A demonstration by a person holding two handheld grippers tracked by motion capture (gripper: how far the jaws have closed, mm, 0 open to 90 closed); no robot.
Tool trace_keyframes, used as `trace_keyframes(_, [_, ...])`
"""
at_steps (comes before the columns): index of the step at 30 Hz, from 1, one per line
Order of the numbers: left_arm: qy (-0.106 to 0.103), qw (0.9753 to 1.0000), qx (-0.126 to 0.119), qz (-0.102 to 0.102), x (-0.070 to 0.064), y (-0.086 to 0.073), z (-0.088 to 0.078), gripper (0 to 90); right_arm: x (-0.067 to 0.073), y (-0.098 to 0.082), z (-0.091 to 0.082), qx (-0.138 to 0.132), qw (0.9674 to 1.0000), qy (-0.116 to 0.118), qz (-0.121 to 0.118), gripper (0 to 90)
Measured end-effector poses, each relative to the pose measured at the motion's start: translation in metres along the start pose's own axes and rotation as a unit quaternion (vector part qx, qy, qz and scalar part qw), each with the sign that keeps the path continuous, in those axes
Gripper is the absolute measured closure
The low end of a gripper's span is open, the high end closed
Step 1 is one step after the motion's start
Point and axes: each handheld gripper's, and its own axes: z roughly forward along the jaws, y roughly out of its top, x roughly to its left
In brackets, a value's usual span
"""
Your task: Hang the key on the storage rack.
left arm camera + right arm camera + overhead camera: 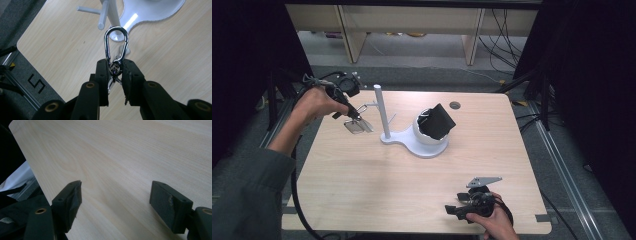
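Note:
My left gripper (pixel 354 111) is held above the table's far left, shut on the bottom end of a silver carabiner (pixel 116 46). In the left gripper view the jaws (pixel 116 69) pinch its ring end, and the loop points toward the white stand. A clear tag (pixel 357 126) hangs below the gripper. The white stand has an upright pole (pixel 382 112), short side pegs (pixel 103 15) and a flat base (pixel 412 142). My right gripper (pixel 457 207) rests at the near right edge, open, with bare wood between its jaws (pixel 116 200).
A white round holder (pixel 429 137) on the stand's base carries a black folded object (pixel 439 121). A cable hole (pixel 455 105) sits at the table's far edge. Black frames and cables flank the table (pixel 377 185) on both sides.

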Motion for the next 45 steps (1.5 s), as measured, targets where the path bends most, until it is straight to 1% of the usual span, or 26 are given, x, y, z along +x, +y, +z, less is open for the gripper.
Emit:
trace_keyframes(2, [0.006, 0.9999, -0.005, -0.010, 0.002, 0.002, -0.001, 75.3, 0.000, 0.000, 0.000, -0.001, 1.0000, -0.001, -0.001, 27.0])
trace_keyframes(5, [0.007, 0.9999, 0.000, -0.012, 0.004, 0.005, 0.002, 75.3, 0.000, 0.000, -0.001, -0.002, 1.0000, -0.001, -0.002, 27.0])
trace_keyframes(6, [0.007, 0.9999, -0.001, -0.012, 0.005, 0.006, 0.003, 75.3, 0.000, 0.000, 0.000, -0.001, 1.0000, 0.001, 0.003, 27.0])
trace_keyframes(7, [0.007, 0.9999, -0.001, -0.014, 0.006, 0.007, 0.004, 75.3, 0.000, 0.000, -0.001, -0.002, 1.0000, -0.001, -0.002, 27.0])
trace_keyframes(9, [0.007, 0.9997, -0.001, -0.022, 0.008, 0.008, 0.007, 75.3, 0.001, 0.000, -0.001, -0.001, 0.9999, -0.011, 0.000, 27.0])
trace_keyframes(10, [0.009, 0.9997, -0.001, -0.023, 0.009, 0.009, 0.008, 75.3, 0.001, 0.000, -0.001, -0.002, 0.9999, -0.010, -0.001, 27.0])
trace_keyframes(15, [0.006, 0.9997, 0.001, -0.023, 0.009, 0.011, 0.014, 75.3, 0.001, 0.000, -0.002, -0.001, 0.9999, -0.011, -0.004, 27.0])
trace_keyframes(16, [0.005, 0.9997, 0.000, -0.024, 0.009, 0.012, 0.015, 75.3, 0.004, 0.000, -0.002, 0.000, 0.9999, -0.010, 0.011, 27.0])
trace_keyframes(17, [0.005, 0.9997, 0.001, -0.022, 0.010, 0.012, 0.016, 75.3, 0.001, 0.000, -0.001, -0.001, 0.9999, -0.009, -0.007, 27.0])
trace_keyframes(18, [0.006, 0.9997, 0.002, -0.024, 0.009, 0.012, 0.018, 75.3, 0.000, 0.000, 0.000, -0.001, 1.0000, 0.003, -0.007, 27.0])
trace_keyframes(19, [0.004, 0.9997, 0.004, -0.023, 0.009, 0.013, 0.020, 75.3, 0.001, 0.001, -0.002, 0.000, 0.9999, -0.011, -0.009, 27.0])
trace_keyframes(20, [0.001, 0.9997, 0.004, -0.024, 0.009, 0.013, 0.021, 75.3, 0.002, 0.000, -0.001, -0.001, 1.0000, -0.001, 0.002, 27.0])
trace_keyframes(21, [0.001, 0.9996, 0.002, -0.027, 0.009, 0.014, 0.023, 75.2, 0.001, 0.000, -0.001, -0.001, 1.0000, -0.003, -0.005, 27.0])
trace_keyframes(24, [0.000, 0.9996, 0.003, -0.029, 0.010, 0.014, 0.026, 75.2, 0.001, 0.000, -0.001, -0.002, 1.0000, -0.003, -0.004, 27.0])
trace_keyframes(25, [0.002, 0.9997, 0.007, -0.022, 0.010, 0.015, 0.029, 75.2, 0.001, 0.000, -0.001, -0.002, 1.0000, -0.003, -0.004, 27.0])
trace_keyframes(26, [0.000, 0.9996, 0.004, -0.028, 0.010, 0.016, 0.030, 75.2, 0.001, 0.000, -0.001, -0.002, 1.0000, -0.003, -0.005, 27.0])
trace_keyframes(28, [0.000, 0.9996, -0.003, -0.027, 0.010, 0.017, 0.030, 82.2, 0.001, 0.000, -0.001, -0.002, 1.0000, -0.003, -0.005, 27.0])
trace_keyframes(29, [0.001, 0.9995, -0.009, -0.030, 0.010, 0.019, 0.030, 83.3, 0.001, 0.000, -0.001, -0.001, 1.0000, -0.004, -0.005, 27.0])
trace_keyframes(31, [0.001, 0.9995, -0.005, -0.032, 0.009, 0.022, 0.031, 82.9, 0.001, 0.000, -0.001, -0.002, 1.0000, -0.003, -0.005, 27.0])
trace_keyframes(33, [0.005, 0.9993, -0.010, -0.037, 0.010, 0.023, 0.033, 83.2, 0.001, 0.000, -0.001, -0.002, 1.0000, -0.002, -0.006, 27.0])
trace_keyframes(36, [0.004, 0.9993, -0.004, -0.037, 0.010, 0.023, 0.034, 82.0, 0.002, 0.000, -0.002, -0.001, 0.9999, -0.010, -0.005, 27.0])
trace_keyframes(38, [0.003, 0.9995, -0.002, -0.032, 0.011, 0.022, 0.035, 81.5, 0.001, 0.000, -0.002, -0.001, 0.9999, -0.010, -0.005, 27.0])
trace_keyframes(39, [0.004, 0.9993, -0.001, -0.038, 0.010, 0.021, 0.034, 81.3, 0.001, 0.001, -0.002, -0.001, 0.9999, -0.010, -0.005, 27.0])
trace_keyframes(41, [0.002, 0.9994, 0.000, -0.035, 0.010, 0.020, 0.034, 80.6, 0.001, 0.001, -0.002, -0.001, 1.0000, -0.007, -0.005, 27.0])
trace_keyframes(44, [0.001, 0.9993, -0.004, -0.037, 0.010, 0.019, 0.033, 79.9, 0.001, 0.001, -0.003, -0.001, 0.9999, -0.011, -0.005, 27.0])
trace_keyframes(45, [-0.002, 0.9992, -0.004, -0.041, 0.010, 0.016, 0.033, 79.8, 0.002, 0.001, -0.002, 0.000, 1.0000, -0.008, 0.003, 27.0])
